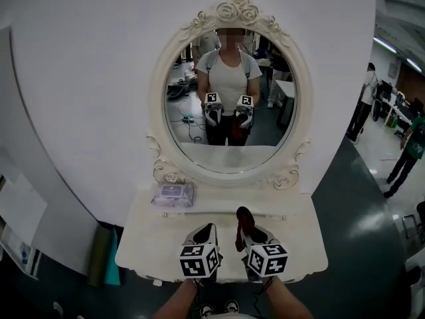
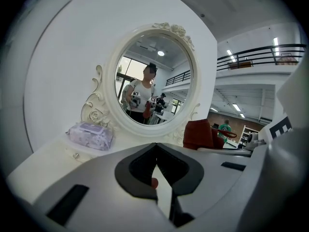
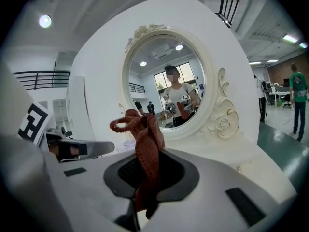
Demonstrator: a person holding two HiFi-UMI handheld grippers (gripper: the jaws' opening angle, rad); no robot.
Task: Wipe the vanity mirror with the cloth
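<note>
The oval vanity mirror [image 1: 229, 98] in its white carved frame stands upright at the back of a white vanity table [image 1: 153, 241]. My right gripper [image 1: 251, 234] is held over the tabletop in front of the mirror, shut on a dark red cloth [image 1: 244, 222] that sticks up from its jaws. In the right gripper view the cloth [image 3: 145, 139] rises twisted between the jaws of the right gripper [image 3: 145, 178], with the mirror [image 3: 166, 86] beyond it. My left gripper [image 1: 207, 231] hovers beside it, jaws shut on nothing. The left gripper [image 2: 157, 166] faces the mirror [image 2: 154, 81].
A pack of wet wipes [image 1: 174, 195] lies on the table's raised shelf below the mirror's left side. A green object [image 1: 106, 264] leans beside the vanity at the left. People [image 1: 408, 148] stand on the dark floor at the right.
</note>
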